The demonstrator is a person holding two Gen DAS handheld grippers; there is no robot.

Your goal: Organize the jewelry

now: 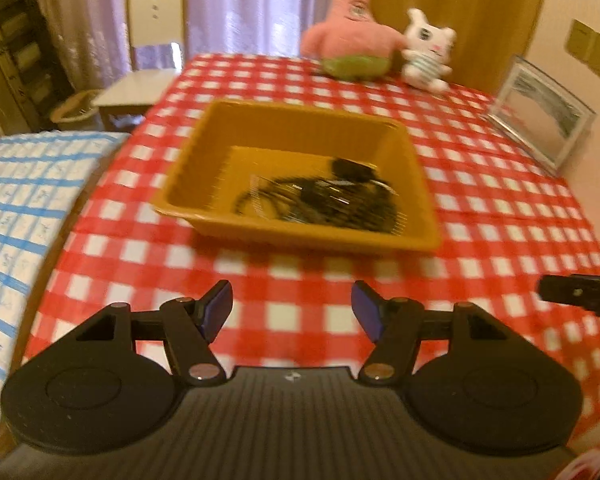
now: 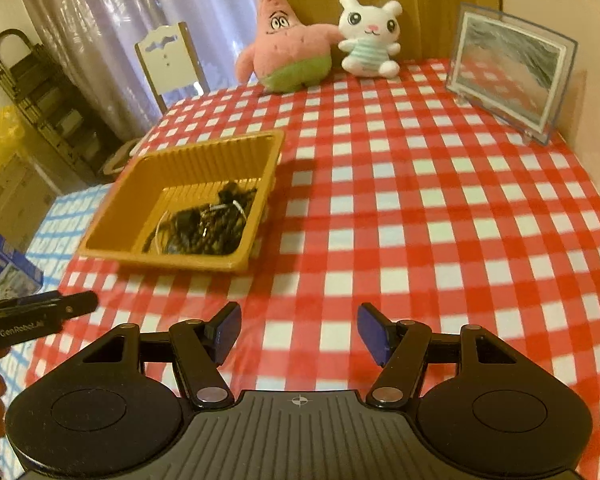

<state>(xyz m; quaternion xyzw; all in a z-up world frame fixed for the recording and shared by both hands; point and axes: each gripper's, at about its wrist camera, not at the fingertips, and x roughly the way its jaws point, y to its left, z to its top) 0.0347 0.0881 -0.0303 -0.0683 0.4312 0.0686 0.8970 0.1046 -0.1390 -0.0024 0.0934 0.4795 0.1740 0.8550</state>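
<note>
checkered table [image 2: 420, 208]: orange basket [image 2: 204, 160] holds dark jewelry [image 2: 208, 228].

My 2 black grippers with blue tips

My left gripper [image 1: 292, 312] and right gripper [image 2: 299, 330] each have 2 round black discs, shiny silver screws, a ridged grey middle with a small cross mark, and blue pads [image 2: 227, 332].

jewelry [image 2: 204, 226] | dark tangled heap | inside yellow tray [image 2: 148, 172] | on tablecloth
</note>
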